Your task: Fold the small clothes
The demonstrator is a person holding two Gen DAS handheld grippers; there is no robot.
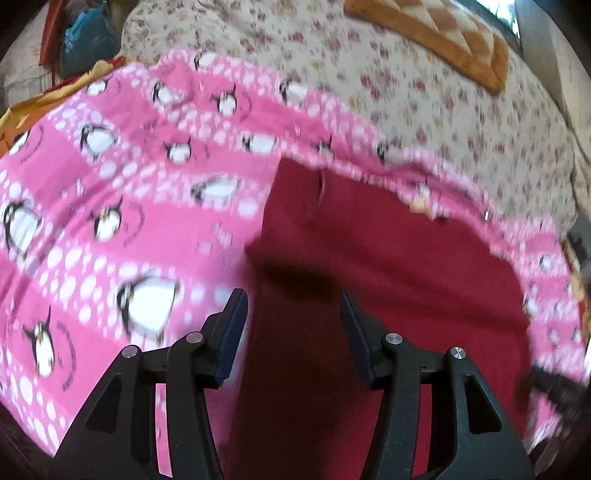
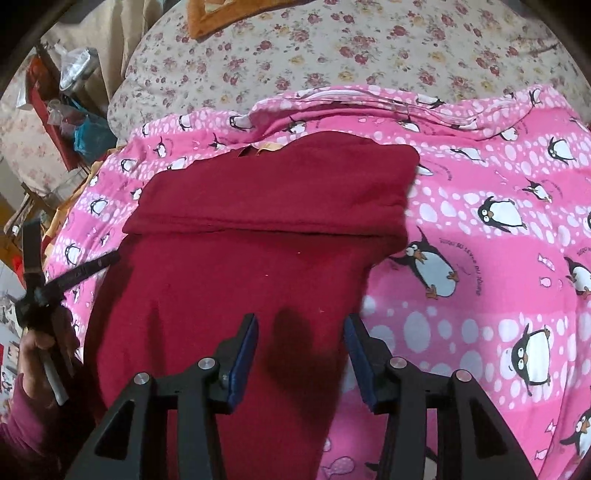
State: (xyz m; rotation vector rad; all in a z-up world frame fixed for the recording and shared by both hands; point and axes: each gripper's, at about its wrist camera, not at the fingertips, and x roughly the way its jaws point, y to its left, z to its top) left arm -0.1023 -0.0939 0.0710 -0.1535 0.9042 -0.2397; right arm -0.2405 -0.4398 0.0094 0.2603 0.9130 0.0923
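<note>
A dark red garment (image 2: 236, 266) lies flat on a pink penguin blanket (image 2: 498, 229), its far part folded over into a band. It also shows in the left wrist view (image 1: 369, 280), blurred. My left gripper (image 1: 293, 306) is open and empty, hovering over the garment's left edge. My right gripper (image 2: 301, 328) is open and empty, just above the garment's near right part. The left gripper also shows at the left edge of the right wrist view (image 2: 40, 280), held in a hand.
The blanket lies on a floral bedsheet (image 2: 332, 48). An orange patterned cushion (image 1: 443, 33) sits at the far end of the bed. Cluttered shelves with bags (image 2: 74, 103) stand beside the bed at left.
</note>
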